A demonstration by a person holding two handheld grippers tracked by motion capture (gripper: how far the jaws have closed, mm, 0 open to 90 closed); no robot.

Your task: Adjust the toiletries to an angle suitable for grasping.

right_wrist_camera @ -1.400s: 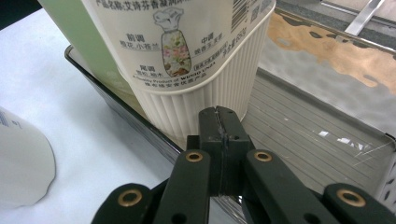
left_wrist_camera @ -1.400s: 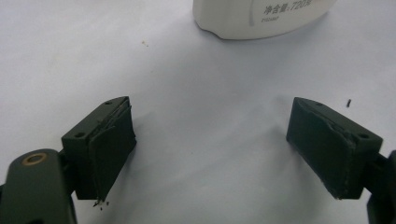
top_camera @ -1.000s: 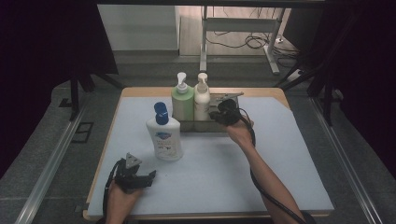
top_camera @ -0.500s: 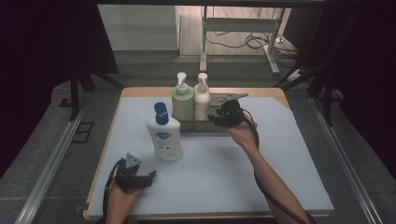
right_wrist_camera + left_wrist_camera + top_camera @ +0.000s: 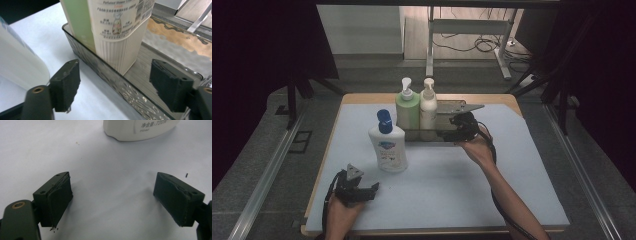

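Cream pump bottle point(image 5: 428, 107) standing upright in metal tray point(image 5: 452, 136) beside green pump bottle point(image 5: 407, 107), mid-bench. Right gripper point(image 5: 451, 129) sitting just beside it, jaws just opening, nothing between. Left gripper point(image 5: 371, 189) resting open near white blue-capped bottle point(image 5: 387, 145).

A: Free room on the table point(image 5: 512, 190)?
B: Wide bare stretch on the near and right side. Left gripper point(image 5: 373, 189) rests there with nothing between its fingers point(image 5: 58, 195).
A: Obstacles?
B: The tray point(image 5: 110, 80) at the back, with the green bottle point(image 5: 407, 107) and cream bottle point(image 5: 428, 106) crowding its left end; its right end stays open. The blue-capped bottle point(image 5: 387, 145) stands just beside the tray's near-left corner.
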